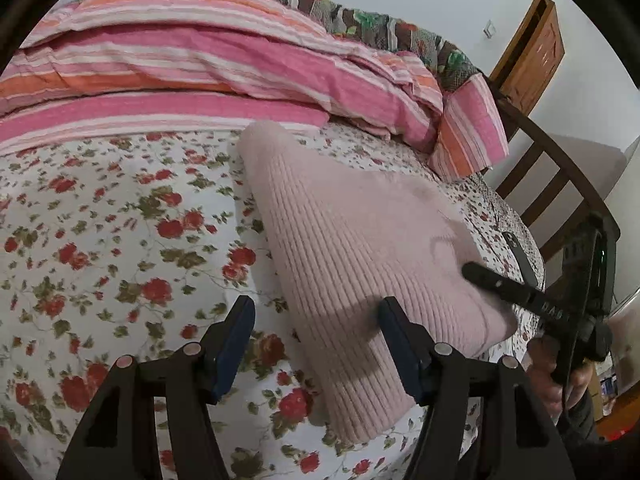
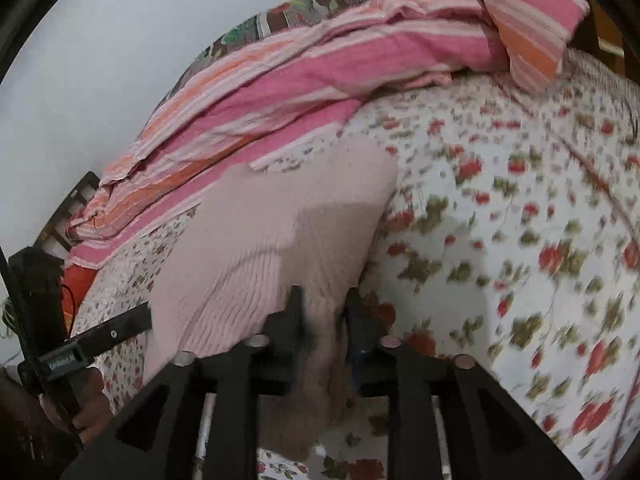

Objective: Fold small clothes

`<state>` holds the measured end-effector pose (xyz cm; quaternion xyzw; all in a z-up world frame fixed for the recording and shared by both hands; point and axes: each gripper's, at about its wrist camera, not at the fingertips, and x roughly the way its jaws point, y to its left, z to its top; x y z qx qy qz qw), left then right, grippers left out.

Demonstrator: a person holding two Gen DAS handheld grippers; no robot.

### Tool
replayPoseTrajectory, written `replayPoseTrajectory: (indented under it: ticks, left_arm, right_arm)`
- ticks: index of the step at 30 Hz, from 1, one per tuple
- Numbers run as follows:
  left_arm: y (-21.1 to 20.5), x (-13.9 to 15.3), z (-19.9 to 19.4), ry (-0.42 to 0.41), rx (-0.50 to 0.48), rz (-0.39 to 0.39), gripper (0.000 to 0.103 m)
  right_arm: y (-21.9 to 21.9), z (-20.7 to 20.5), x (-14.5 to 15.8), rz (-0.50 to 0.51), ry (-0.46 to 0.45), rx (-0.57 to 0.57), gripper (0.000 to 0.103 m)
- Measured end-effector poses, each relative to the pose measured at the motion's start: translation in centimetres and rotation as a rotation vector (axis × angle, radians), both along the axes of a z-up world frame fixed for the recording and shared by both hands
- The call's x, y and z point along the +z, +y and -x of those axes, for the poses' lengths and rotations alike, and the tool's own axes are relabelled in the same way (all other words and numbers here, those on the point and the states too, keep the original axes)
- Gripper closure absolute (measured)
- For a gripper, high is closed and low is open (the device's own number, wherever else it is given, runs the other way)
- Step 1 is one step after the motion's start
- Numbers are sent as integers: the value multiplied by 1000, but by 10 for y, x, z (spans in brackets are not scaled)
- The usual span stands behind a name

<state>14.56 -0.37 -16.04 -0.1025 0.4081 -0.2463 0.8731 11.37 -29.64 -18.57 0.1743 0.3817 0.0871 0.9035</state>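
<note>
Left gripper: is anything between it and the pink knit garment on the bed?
Nothing visible. The left gripper hangs open right over the near edge of the pink knit garment, with only the floral sheet beside it. The right gripper is closed around a bunch of the garment's fabric.

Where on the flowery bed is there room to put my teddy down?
The flowery sheet left of the pink sweater is bare, up to the striped quilt. It's crowded around the sweater's near edge, where the left gripper and right gripper work.
</note>
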Motion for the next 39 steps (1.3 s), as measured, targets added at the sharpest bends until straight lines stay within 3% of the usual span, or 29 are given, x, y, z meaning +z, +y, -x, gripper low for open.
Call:
replayPoseTrajectory:
  ticks: [1, 9, 11, 18, 19, 20, 22, 23, 25, 31, 35, 39]
  left_arm:
    - [6, 2, 0, -9, 12, 7, 40]
    - [50, 10, -11, -35, 104, 66, 41]
    - [58, 10, -14, -46, 117, 71, 41]
    - [76, 0, -22, -24, 157, 107, 41]
    - [77, -2, -22, -20, 159, 112, 41]
    - [78, -2, -21, -18, 160, 118, 41]
    - [79, -3, -19, -13, 162, 120, 41]
    - [80, -2, -17, -13, 163, 120, 41]
    - [81, 1, -13, -16, 162, 114, 41]
    - [94, 12, 2, -32, 183, 95, 41]
    - [110, 14, 9, -29, 216, 107, 41]
    - [128, 14, 14, -29, 247, 143, 41]
  right_arm:
    - [-3, -4, 0, -8, 0, -4, 53]
    - [-7, -64, -30, -191, 136, 46, 35]
    - [-4, -74, -35, -195, 151, 57, 29]
    - [8, -93, -45, -183, 163, 76, 25]
    - [11, -94, -44, -177, 169, 89, 28]
    - [12, -95, -44, -202, 178, 114, 44]
    - [10, -96, -46, -262, 203, 123, 53]
    - [9, -95, -43, -264, 200, 125, 60]
    - [9, -91, -35, -264, 174, 121, 65]
    - [20, -66, 20, -249, 46, 85, 69]
    - [32, -47, 73, -137, -57, 42, 69]
    - [49, -36, 112, 42, -101, -36, 69]
